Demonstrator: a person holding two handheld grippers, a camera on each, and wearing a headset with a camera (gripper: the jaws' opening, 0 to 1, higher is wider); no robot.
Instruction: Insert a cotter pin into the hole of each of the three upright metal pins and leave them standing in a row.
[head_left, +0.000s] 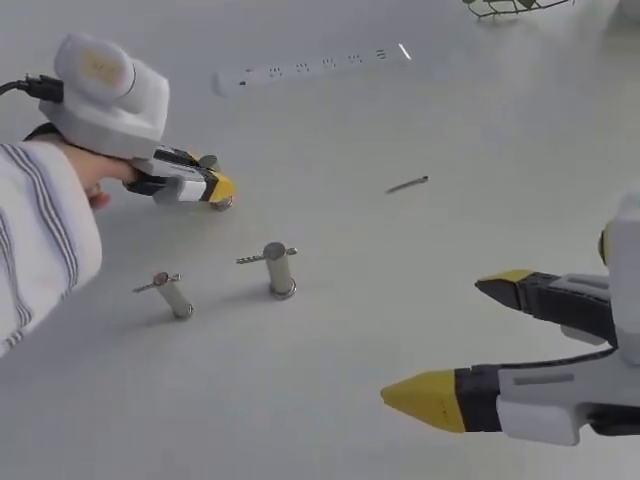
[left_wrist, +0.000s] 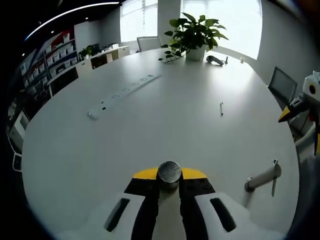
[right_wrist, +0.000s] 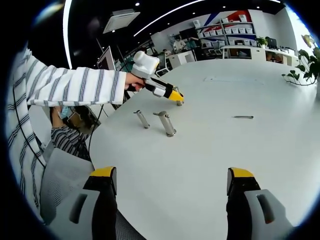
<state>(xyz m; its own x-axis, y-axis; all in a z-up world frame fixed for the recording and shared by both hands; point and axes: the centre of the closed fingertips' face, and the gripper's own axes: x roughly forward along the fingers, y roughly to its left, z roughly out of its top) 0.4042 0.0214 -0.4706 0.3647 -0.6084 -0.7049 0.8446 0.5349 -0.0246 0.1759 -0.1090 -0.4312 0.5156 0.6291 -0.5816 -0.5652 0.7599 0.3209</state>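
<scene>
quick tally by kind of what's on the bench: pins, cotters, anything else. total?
metal pins: 3, two upright, one between the jaws of the left gripper
cotter pins: 3, two inserted, one loose
power strip: 1
plant: 1
Total: 8

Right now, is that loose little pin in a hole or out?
Out. The cotter pin lies flat on the table, apart from the post in the left claw.
</scene>
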